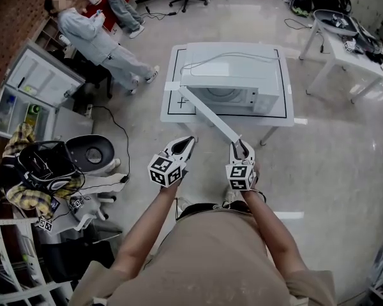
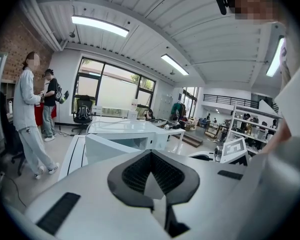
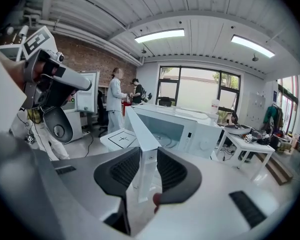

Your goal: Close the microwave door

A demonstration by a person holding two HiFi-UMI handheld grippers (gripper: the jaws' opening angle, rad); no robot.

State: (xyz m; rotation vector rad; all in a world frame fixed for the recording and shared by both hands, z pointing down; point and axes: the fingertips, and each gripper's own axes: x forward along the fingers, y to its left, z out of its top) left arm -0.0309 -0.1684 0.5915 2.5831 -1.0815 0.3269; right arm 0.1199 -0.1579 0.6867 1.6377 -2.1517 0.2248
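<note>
The white microwave (image 1: 236, 85) stands on a white table (image 1: 172, 107) straight ahead. Its door (image 1: 214, 116) hangs wide open and swings out towards me. My right gripper (image 1: 241, 146) is at the door's free end. In the right gripper view the door's edge (image 3: 142, 149) stands upright between the two dark pads, which close against both its faces; the oven cavity (image 3: 175, 134) shows behind. My left gripper (image 1: 186, 144) hovers left of the door and touches nothing. In the left gripper view its jaws (image 2: 151, 153) meet at the tips with nothing between them.
A person (image 1: 99, 40) stands at the far left beside a white cabinet (image 1: 32, 81). A cluttered chair and cart (image 1: 51, 164) sit at my left. A second white table (image 1: 351, 50) with gear stands at the far right. Cables run over the floor (image 1: 118, 132).
</note>
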